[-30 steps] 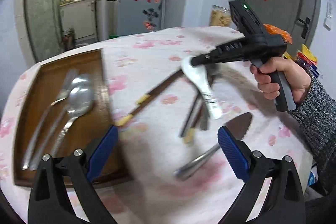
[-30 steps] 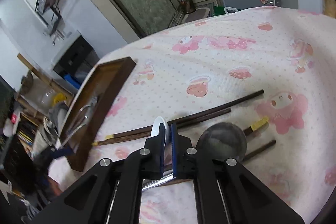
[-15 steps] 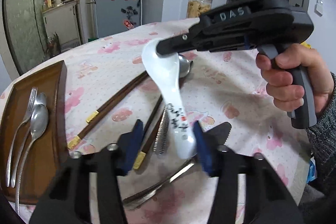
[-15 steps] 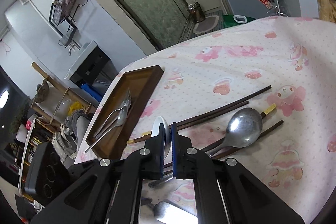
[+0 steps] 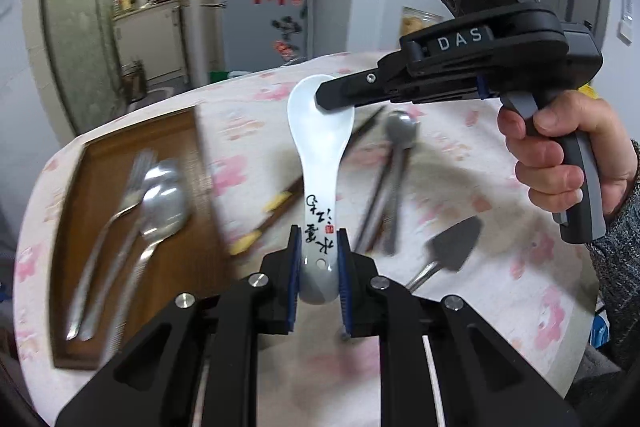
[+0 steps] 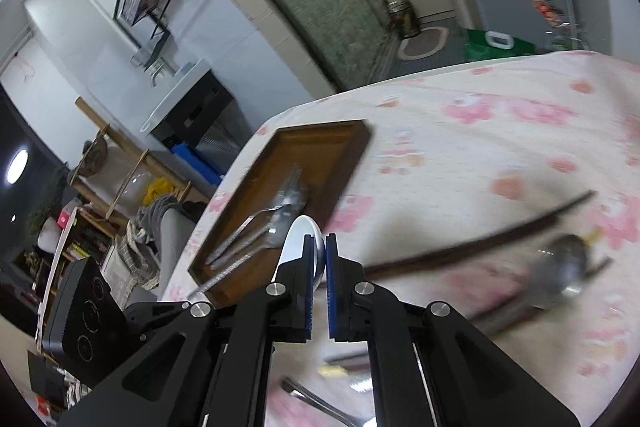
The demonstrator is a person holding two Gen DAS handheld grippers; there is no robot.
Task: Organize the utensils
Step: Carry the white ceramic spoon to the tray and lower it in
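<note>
Gripping a white ceramic spoon (image 5: 320, 163) at both ends, up in the air over the pink-flowered tablecloth (image 5: 460, 311). Closing the left gripper (image 5: 318, 269) on the handle end — blue pads touching both sides by the black lettering. Pinching the bowl rim edge-on in the right gripper (image 6: 319, 255), jaws narrow and clamped. Waiting below: a wooden tray (image 5: 100, 163) with a fork (image 5: 134, 179) and metal spoons (image 5: 164, 203) inside, plus dark chopsticks (image 6: 480, 241), another metal spoon (image 5: 400, 131) and a cake server (image 5: 454, 243) lying loose on the cloth.

Motion blur smears the chopsticks (image 6: 476, 247); serving spatula (image 5: 448, 251) too.
</note>
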